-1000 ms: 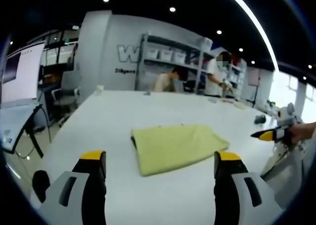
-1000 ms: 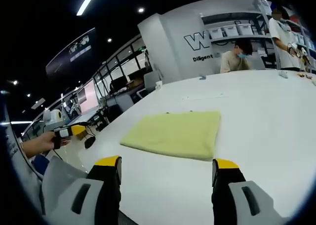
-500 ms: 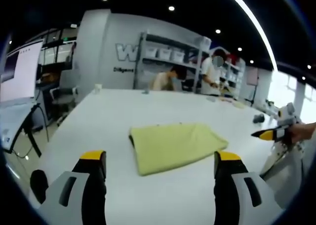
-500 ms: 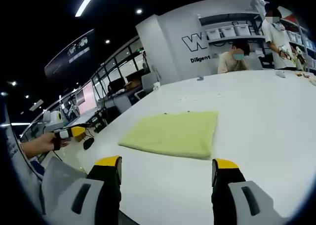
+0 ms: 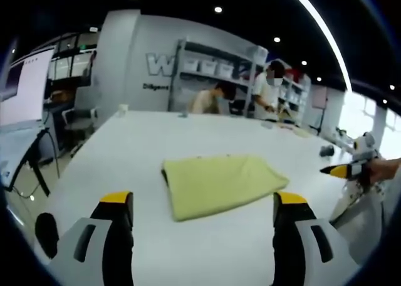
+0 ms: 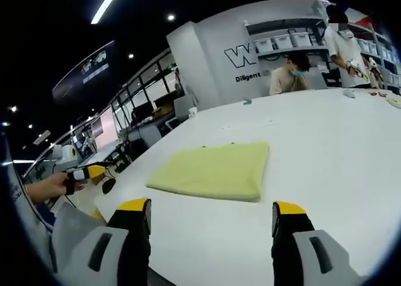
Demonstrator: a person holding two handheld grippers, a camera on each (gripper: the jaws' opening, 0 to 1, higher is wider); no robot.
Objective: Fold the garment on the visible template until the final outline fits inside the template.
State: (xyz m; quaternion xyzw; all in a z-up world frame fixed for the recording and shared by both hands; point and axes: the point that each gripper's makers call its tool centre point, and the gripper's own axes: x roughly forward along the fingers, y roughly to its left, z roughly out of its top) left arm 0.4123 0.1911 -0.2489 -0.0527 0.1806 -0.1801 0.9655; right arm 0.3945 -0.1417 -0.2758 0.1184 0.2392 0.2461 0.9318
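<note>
A folded yellow-green garment (image 5: 219, 182) lies flat on the white table (image 5: 125, 148); in the right gripper view the same garment (image 6: 213, 170) sits mid-table. My left gripper (image 5: 203, 217) hovers over the table's near edge, short of the garment, jaws wide apart and empty. My right gripper (image 6: 212, 220) is also held back from the cloth, open, with nothing between its fingers. Its yellow tips (image 5: 341, 170) come in from the right of the left gripper view, held by a hand. The left gripper's tip (image 6: 88, 173) appears at the left of the right gripper view. No template outline is discernible.
Two people (image 5: 210, 101) are at the table's far end by white shelving (image 5: 213, 63) with bins. Small items (image 5: 285, 127) lie on the far table. A screen on a stand (image 5: 22, 91) and chairs are off the left side.
Both views have drifted slightly; the standing person at the far end has shifted. The garment and both open grippers keep the same relation.
</note>
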